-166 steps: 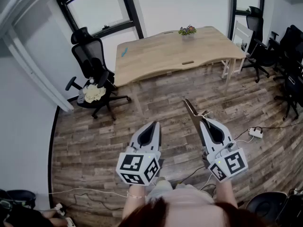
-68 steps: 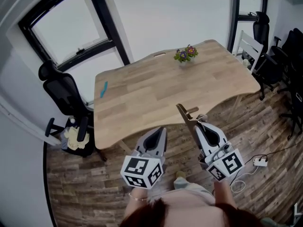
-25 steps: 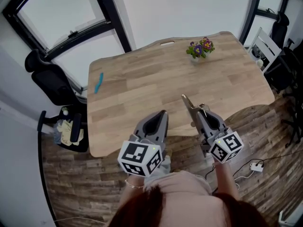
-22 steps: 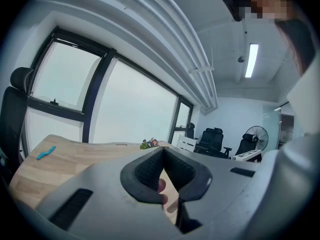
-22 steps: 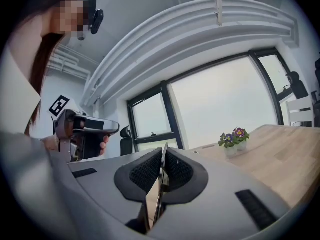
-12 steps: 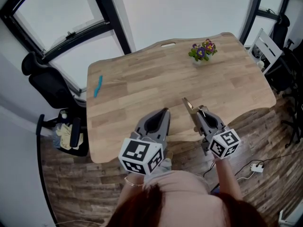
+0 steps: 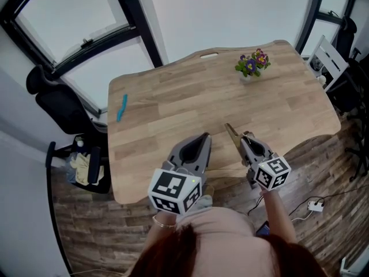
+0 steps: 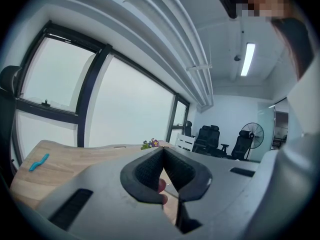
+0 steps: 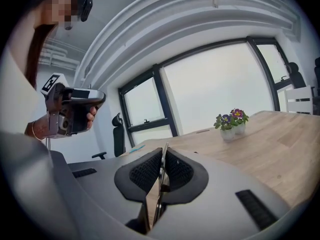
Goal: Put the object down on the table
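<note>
- While the person holds both grippers side by side over the near edge of the table (image 7: 190,94), the left gripper (image 7: 203,137) has its jaws pressed together with nothing between the pads.
- The right gripper (image 7: 247,137) is just beside it and apart from it. Its jaws pinch a thin flat object (image 7: 232,133), and the right gripper view shows it edge-on with a pad on each face.
- The object is a narrow tan and metallic strip; I can't tell exactly what it is.
- It sticks out forward past the jaw tips, over the wooden top close to the front edge. It is carried in the grip, not lying on the table, and I can't tell if its tip touches the wood.
- A small blue item (image 7: 121,107) lies further out, near the table's left edge.
- A flower pot (image 7: 252,67) with purple and yellow blooms stands upright toward the far right of the table.
- On the plank floor (image 7: 86,235) left of the table stands a black office chair (image 7: 57,105).
- A white chair (image 7: 330,53) is off the far right corner.
- A black-framed window (image 7: 69,13) is behind the table at the far left.
</note>
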{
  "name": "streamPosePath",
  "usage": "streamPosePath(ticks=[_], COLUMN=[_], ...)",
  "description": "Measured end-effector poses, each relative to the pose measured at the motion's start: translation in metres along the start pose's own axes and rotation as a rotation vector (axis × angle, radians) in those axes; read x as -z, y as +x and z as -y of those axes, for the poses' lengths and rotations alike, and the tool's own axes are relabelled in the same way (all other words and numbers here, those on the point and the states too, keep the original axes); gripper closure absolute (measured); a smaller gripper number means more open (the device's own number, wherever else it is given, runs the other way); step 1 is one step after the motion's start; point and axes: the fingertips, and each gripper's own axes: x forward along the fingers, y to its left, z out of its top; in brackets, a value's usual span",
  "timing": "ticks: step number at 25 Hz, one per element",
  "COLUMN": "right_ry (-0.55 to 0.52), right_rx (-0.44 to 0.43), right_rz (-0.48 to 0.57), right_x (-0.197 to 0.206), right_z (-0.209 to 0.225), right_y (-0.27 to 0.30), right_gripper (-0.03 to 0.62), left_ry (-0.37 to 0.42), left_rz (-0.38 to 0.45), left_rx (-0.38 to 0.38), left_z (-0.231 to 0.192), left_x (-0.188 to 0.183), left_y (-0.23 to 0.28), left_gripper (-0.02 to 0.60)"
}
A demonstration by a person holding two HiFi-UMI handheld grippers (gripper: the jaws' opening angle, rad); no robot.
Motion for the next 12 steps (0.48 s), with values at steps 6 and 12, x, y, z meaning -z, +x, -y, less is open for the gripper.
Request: streamPosePath(ticks=[6, 12], right_ry=[0.013, 0.028], right_rx=[0.009, 0.016], right_rz=[-0.029, -0.063], right_x=[0.013, 0.027], right_z=[0.01, 0.018], right_y=[0.016, 0.027], right_gripper=[0.583, 0.583], left_ry=[0.007, 0.006], left_rz=[-0.018, -0.043], left_rx=[0.015, 0.014], left_z=[-0.007, -0.015], left_x=[0.001, 0.007], left_y=[0.006, 0.008], left_gripper=[0.58, 0.58])
